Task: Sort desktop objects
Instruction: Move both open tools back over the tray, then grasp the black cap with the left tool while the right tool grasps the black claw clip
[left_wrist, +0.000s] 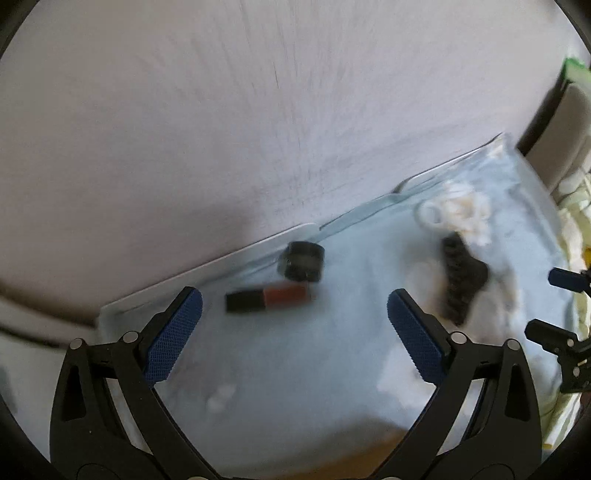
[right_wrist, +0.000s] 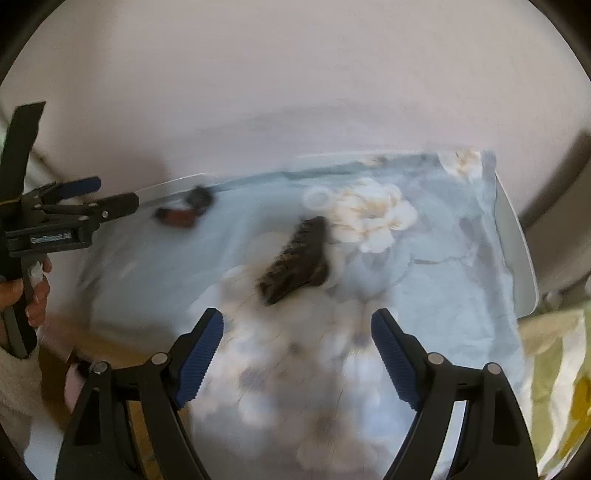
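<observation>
Both claws empty, jaws apart: left claw (left_wrist: 294, 306) above the lipstick tube (left_wrist: 266, 300) on the cloth-covered surface (left_wrist: 332, 369); right claw (right_wrist: 297, 325) before the dark hair clip (right_wrist: 295, 258); I'd straddle each squarely before closing.

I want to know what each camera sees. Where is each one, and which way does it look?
Left wrist: on the left gripper, looking down at the black-and-red tube and black round cap.
Right wrist: on the right gripper, looking down at the dark bristly hair clip; a hand shows.
Both show tube, cap, clip and blue floral cloth.
</observation>
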